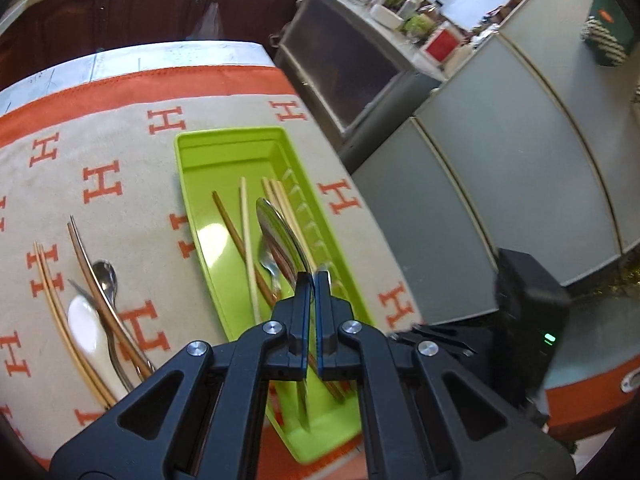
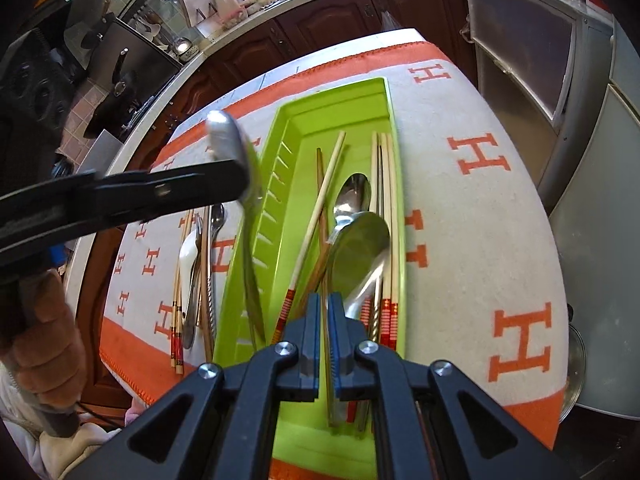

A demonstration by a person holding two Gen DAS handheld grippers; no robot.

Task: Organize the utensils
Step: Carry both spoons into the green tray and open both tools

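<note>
Two polished steel spoons (image 1: 280, 228) (image 2: 358, 256), each claw-pinched (image 1: 314, 280) (image 2: 325, 300), over glossy ribbed green tray (image 1: 224, 152).

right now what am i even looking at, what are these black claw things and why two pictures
The black claws are two hand-held grippers; a person carries one in each hand, and each has a fisheye camera looking along its fingers. One picture comes from the left gripper, the other from the right gripper.

Both look down at a green utensil tray on a cloth patterned with orange H letters. The tray already holds chopsticks and spoons. More utensils, including a white ceramic spoon, lie on the cloth beside it.

Each gripper is shut on a metal spoon: the left spoon, the right spoon.
</note>
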